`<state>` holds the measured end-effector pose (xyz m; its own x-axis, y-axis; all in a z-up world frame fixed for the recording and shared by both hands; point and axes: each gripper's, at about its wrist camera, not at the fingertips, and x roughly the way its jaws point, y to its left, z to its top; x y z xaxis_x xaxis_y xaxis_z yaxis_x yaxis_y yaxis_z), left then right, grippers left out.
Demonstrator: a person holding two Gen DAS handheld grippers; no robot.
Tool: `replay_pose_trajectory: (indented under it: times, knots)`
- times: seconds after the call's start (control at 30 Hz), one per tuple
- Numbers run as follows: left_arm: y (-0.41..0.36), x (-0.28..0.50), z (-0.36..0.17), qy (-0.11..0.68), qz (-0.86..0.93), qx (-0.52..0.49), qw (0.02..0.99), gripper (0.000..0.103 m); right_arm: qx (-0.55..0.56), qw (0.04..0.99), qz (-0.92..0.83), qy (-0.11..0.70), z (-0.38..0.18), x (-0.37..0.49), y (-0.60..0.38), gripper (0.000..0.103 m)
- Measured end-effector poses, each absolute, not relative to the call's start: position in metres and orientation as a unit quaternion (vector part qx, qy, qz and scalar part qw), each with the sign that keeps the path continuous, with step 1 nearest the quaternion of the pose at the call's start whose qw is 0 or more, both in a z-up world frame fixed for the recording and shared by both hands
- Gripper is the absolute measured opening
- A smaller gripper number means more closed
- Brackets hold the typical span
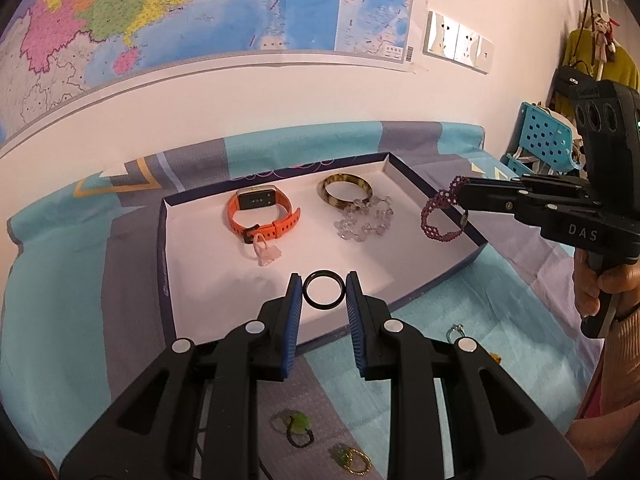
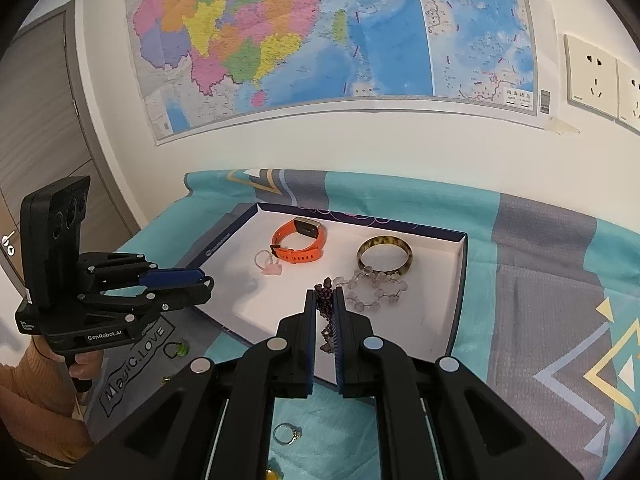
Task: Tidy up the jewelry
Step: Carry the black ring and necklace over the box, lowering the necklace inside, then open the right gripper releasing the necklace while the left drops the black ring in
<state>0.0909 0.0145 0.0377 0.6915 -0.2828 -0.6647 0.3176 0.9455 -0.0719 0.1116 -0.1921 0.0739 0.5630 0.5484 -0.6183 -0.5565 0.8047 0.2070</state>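
My left gripper (image 1: 324, 282) is shut on a black ring (image 1: 324, 290), pinched by its sides between the blue pads above the near part of the white-lined box (image 1: 163, 240). In from the right comes my right gripper (image 1: 460, 197), shut on a purple beaded bracelet (image 1: 438, 220) that dangles over the box's right rim. Seen from the right wrist, that gripper (image 2: 325, 293) clamps the purple bracelet (image 2: 326, 312) over the box (image 2: 462, 272), and the left gripper (image 2: 206, 282) hovers at the box's left edge. An orange watch (image 1: 260, 212), a tortoiseshell bangle (image 1: 346, 192), a clear bead bracelet (image 1: 364, 222) and a pink ring (image 1: 264, 254) lie in the box.
The box rests on a teal and grey cloth (image 1: 60, 280) against a wall with a map (image 1: 160, 12). Loose on the cloth in front are a green-stone ring (image 1: 296, 426), a gold and green ring (image 1: 352, 458) and a silver ring (image 2: 286, 434). A blue perforated chair (image 1: 544, 138) stands at far right.
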Motion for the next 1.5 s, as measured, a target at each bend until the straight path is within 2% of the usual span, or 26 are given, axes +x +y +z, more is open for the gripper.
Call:
replay_pose_trajectory:
  times: [1.5]
  knots:
    - [0.026,0.139,0.018,0.390,-0.124,0.020,0.912,0.023,-0.002,0.867,0.326,0.376,0.054,0.152,-0.167,0.006]
